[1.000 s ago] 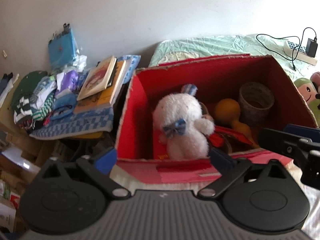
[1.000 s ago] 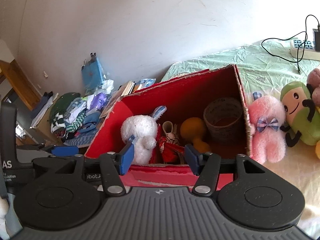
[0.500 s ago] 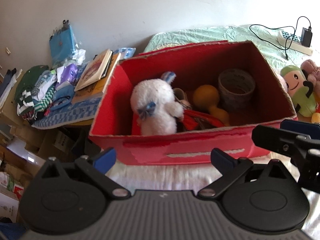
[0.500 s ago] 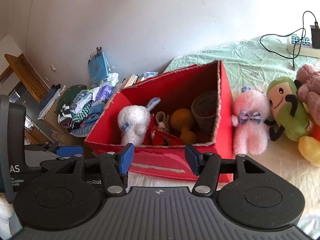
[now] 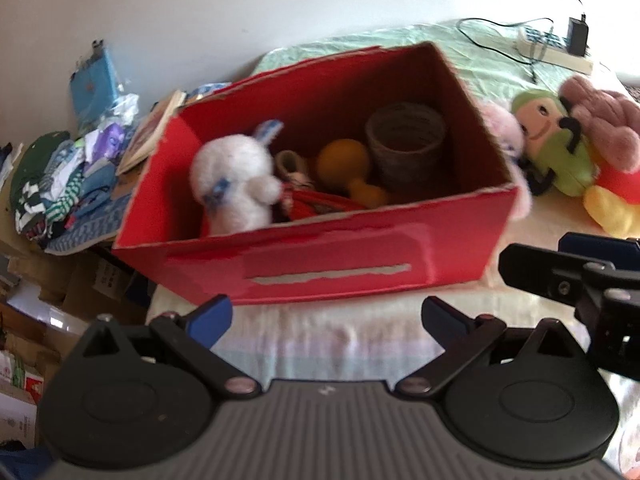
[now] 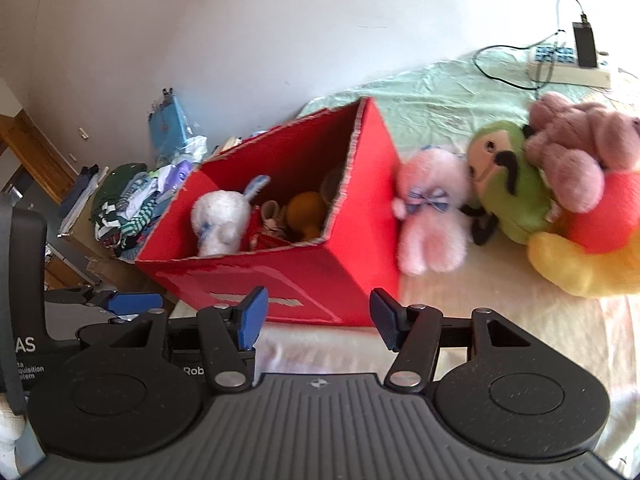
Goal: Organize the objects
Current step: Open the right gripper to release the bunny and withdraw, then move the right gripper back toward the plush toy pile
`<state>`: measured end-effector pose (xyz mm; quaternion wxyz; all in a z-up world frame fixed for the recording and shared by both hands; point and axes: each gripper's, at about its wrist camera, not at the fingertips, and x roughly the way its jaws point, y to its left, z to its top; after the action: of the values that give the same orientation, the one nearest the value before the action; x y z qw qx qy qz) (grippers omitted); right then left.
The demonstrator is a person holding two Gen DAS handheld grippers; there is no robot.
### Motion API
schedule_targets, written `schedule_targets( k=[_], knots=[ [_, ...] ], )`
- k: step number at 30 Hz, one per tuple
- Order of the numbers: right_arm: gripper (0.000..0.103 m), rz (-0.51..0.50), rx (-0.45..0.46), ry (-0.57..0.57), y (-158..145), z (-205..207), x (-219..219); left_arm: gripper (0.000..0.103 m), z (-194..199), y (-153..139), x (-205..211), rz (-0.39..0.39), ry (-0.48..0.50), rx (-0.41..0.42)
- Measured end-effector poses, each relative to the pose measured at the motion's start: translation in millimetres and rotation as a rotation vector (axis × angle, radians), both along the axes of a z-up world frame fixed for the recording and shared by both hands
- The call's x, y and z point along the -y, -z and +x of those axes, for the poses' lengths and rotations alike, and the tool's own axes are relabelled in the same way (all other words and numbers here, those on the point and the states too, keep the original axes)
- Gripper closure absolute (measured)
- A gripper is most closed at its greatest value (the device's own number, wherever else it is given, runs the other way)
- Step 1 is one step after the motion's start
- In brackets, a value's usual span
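Observation:
A red cardboard box [image 5: 340,256] [image 6: 304,276] stands on the bed. Inside it sit a white plush rabbit [image 5: 236,184] [image 6: 220,224], an orange gourd toy [image 5: 344,164], a woven cup [image 5: 406,142] and a red item. To the box's right lie a pink plush [image 6: 434,216], a green plush [image 6: 508,184], a mauve plush [image 6: 576,156] and a red-and-yellow plush [image 6: 592,248]. My left gripper [image 5: 326,318] is open and empty, in front of the box. My right gripper [image 6: 316,316] is open and empty too, near the box's front right corner.
Left of the bed, a heap of folded clothes [image 5: 52,184], books [image 5: 154,132] and a blue bag [image 5: 94,84] covers a low surface. A power strip with a charger and cables [image 6: 568,64] lies at the far back right. A white wall stands behind.
Both grippers have drawn back and away from the box, which now looks smaller. The right view has swung rightward, bringing the plush toys beside the box into fuller sight.

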<state>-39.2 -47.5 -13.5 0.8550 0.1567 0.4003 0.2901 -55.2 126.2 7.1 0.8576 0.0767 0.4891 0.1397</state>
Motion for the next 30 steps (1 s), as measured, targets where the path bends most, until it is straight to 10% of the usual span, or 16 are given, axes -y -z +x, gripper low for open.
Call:
schedule_targets(
  k=[30],
  knots=[
    [0.043, 0.021, -0.159, 0.172, 38, 4, 90, 0.002, 18, 19, 96, 0.008, 0.161, -0.082]
  ],
)
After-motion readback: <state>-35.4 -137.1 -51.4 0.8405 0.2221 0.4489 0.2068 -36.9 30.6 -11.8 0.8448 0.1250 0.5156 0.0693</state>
